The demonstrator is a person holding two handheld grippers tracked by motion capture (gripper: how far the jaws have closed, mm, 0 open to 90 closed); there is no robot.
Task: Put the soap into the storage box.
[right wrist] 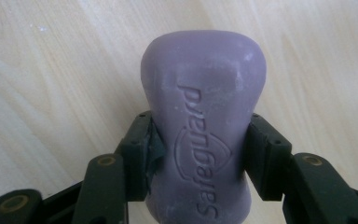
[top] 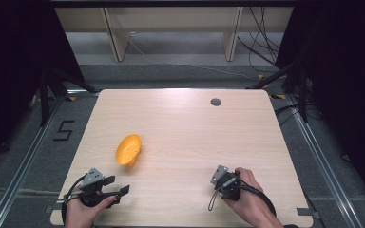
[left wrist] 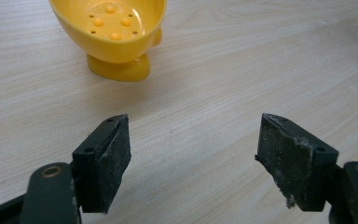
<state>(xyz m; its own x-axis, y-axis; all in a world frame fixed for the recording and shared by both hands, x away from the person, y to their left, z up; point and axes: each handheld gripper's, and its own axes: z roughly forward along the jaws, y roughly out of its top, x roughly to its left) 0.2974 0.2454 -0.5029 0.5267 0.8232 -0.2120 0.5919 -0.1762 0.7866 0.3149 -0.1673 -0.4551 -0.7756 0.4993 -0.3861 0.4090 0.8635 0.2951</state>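
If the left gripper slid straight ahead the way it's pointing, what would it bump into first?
Probably the yellow soap dish, though it sits left of centre, so the open left gripper might just clip it.

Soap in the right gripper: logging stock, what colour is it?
Pale purple soap, clearest in the right gripper view.

Purple soap bar [right wrist: 204, 135] clamped lengthwise, embossed face up, above table.

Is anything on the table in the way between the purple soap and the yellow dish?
No, nothing that I can see. The right tongs are shut on the soap, and bare table lies between them and the yellow dish. The left tongs sit open near the dish, off to the side.
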